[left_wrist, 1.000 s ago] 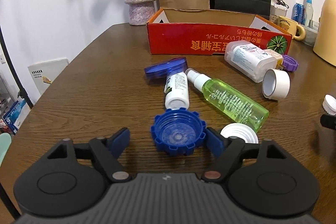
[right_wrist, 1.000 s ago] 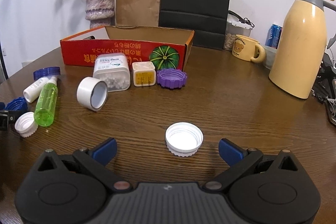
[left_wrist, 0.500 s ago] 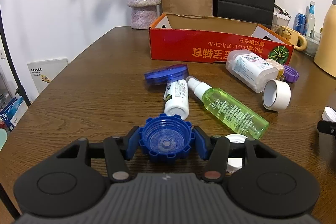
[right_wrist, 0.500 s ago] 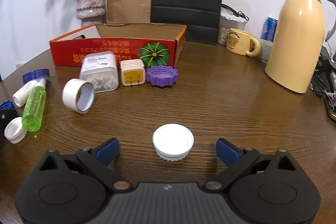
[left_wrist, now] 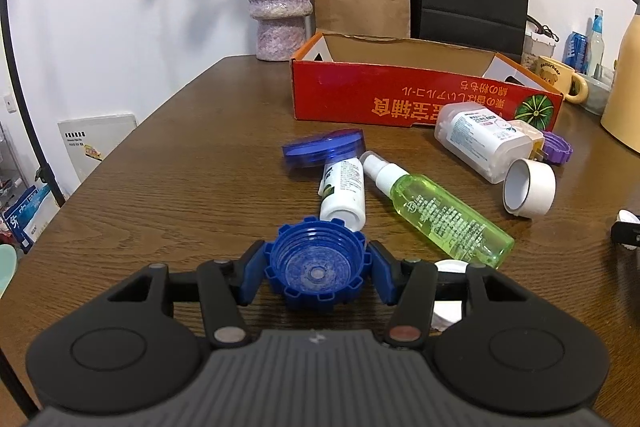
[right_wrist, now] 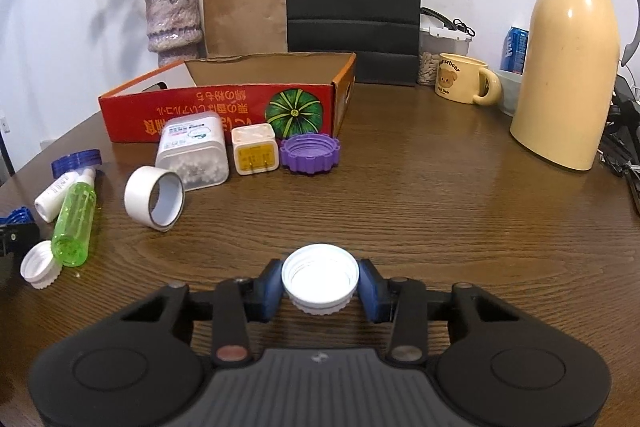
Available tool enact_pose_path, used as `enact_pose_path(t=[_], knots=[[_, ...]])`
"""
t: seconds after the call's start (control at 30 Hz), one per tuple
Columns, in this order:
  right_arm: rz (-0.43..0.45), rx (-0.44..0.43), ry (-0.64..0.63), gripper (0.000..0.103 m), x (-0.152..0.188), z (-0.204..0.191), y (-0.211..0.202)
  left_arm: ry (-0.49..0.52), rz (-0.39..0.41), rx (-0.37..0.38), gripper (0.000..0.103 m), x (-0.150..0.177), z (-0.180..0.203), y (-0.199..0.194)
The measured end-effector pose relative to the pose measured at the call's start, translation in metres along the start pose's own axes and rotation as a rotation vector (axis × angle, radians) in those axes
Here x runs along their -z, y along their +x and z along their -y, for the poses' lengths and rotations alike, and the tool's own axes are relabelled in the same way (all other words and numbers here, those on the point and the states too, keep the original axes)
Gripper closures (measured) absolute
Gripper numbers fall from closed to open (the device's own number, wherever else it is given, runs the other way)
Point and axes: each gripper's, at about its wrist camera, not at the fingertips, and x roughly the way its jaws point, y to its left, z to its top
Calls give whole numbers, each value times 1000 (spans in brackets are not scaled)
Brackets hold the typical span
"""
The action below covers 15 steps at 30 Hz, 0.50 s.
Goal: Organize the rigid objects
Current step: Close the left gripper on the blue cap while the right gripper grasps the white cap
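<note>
Your glossy wood-grain table [right_wrist: 420, 195] carries a ribbed blue plastic cap [left_wrist: 316, 263] and a printed cardboard box [left_wrist: 400, 103].

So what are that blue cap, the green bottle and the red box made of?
The blue cap looks like hard moulded plastic: glossy, with crisp ribs and inner thread rings. The green bottle seems clear tinted plastic, since light passes through it; glass cannot be ruled out. The red box looks like printed cardboard: brown, matte inside, with a slightly ragged top edge.
</note>
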Motion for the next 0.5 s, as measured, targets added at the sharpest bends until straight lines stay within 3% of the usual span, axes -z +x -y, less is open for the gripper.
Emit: enact_pose_path(t=[0.5], knots=[[70, -45, -42, 64, -7, -15, -20, 8, 36, -6, 48, -5, 1, -16]])
